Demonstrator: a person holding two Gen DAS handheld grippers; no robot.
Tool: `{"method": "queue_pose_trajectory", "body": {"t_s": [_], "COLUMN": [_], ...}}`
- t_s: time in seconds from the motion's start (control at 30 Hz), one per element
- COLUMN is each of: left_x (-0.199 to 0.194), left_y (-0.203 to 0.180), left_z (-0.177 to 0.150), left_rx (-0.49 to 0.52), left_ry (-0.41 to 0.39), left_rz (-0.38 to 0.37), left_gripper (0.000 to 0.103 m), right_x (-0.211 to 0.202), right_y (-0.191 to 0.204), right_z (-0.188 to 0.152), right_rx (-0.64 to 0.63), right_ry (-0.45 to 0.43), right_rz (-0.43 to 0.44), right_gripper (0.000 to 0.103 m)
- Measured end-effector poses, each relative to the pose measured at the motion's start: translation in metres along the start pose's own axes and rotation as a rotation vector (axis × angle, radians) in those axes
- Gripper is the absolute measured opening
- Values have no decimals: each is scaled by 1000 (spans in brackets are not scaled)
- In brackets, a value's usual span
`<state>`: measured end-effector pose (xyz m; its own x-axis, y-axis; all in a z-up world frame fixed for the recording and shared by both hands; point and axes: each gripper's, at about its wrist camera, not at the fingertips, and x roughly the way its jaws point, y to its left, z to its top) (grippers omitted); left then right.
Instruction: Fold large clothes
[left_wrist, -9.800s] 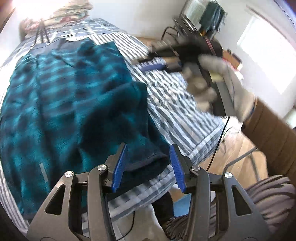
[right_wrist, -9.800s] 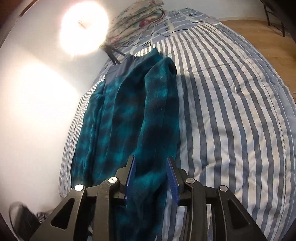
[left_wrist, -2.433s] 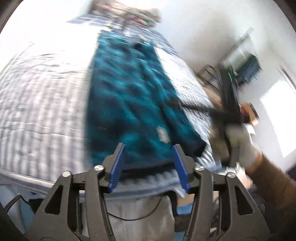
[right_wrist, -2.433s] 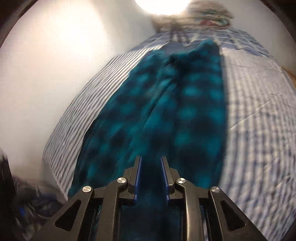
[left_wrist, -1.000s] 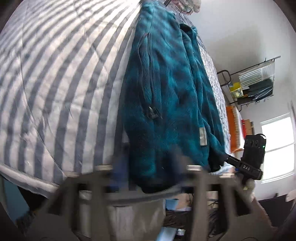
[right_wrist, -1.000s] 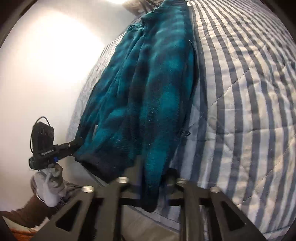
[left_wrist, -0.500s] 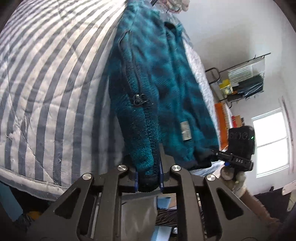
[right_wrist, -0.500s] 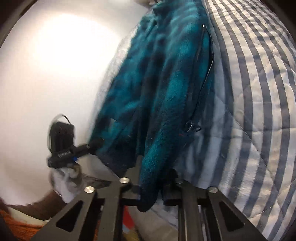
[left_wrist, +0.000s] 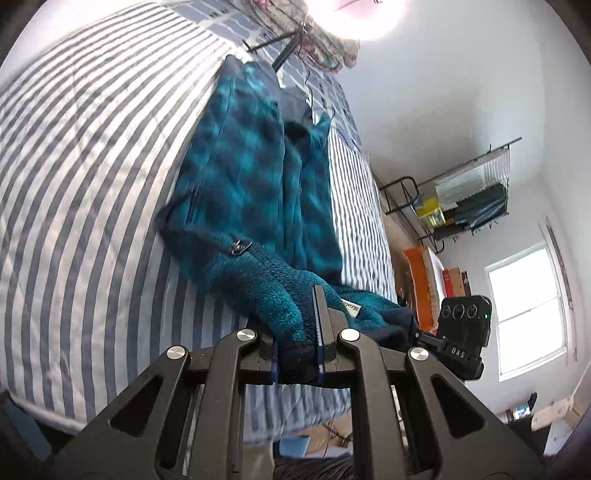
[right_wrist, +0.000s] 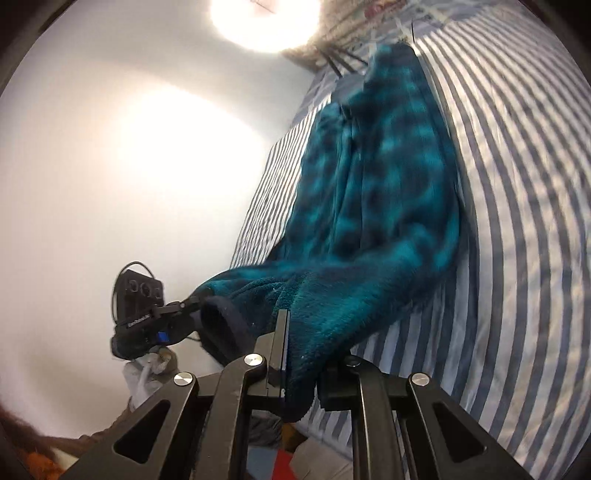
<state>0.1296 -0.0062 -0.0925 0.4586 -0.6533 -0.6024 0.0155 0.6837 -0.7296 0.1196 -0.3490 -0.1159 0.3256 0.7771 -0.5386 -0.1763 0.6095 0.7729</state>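
A teal and dark-blue plaid fleece jacket (left_wrist: 251, 173) lies lengthwise on the striped bed, its sleeves folded in. My left gripper (left_wrist: 297, 332) is shut on one corner of its dark bottom hem, lifted off the bed. In the right wrist view the same jacket (right_wrist: 384, 192) is raised at its near end, and my right gripper (right_wrist: 301, 354) is shut on the other hem corner. Each view shows the other gripper (left_wrist: 461, 332) (right_wrist: 144, 317) holding the hem beside it, in a gloved hand (right_wrist: 144, 373).
The bed wears a blue and white striped quilt (left_wrist: 85, 155), with floral pillows (left_wrist: 314, 40) and a black tripod (left_wrist: 284, 48) at its head. A wire rack (left_wrist: 465, 195) with items and a window (left_wrist: 528, 314) stand by the wall. A bright lamp (right_wrist: 264, 18) glares above.
Both grippers closed on the jacket's bottom hem and lifted it off the bed edge, pulling the near end up and toward the bed's head.
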Motion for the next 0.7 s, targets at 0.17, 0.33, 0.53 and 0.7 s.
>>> {"method": "queue_pose_trajectory", "body": {"t_s": [0.17, 0.33, 0.53, 0.7], "left_x": [26, 64, 104, 127], "left_y": [-6, 3, 19, 35], "left_z": [42, 77, 96, 100], "left_rx": [-5, -14, 0, -16], "left_ry": [-27, -16, 13, 38], "left_rz": [49, 108, 160, 174], "left_gripper": [12, 12, 12, 12], "right_x": [12, 41, 84, 101], "right_y": [2, -12, -44, -71], "right_z": [43, 84, 122, 129], "right_rx": [-9, 13, 87, 138], "right_ry": [-30, -12, 23, 44], "right_rz": [-92, -128, -191, -176], "right_gripper": [9, 9, 9, 9]}}
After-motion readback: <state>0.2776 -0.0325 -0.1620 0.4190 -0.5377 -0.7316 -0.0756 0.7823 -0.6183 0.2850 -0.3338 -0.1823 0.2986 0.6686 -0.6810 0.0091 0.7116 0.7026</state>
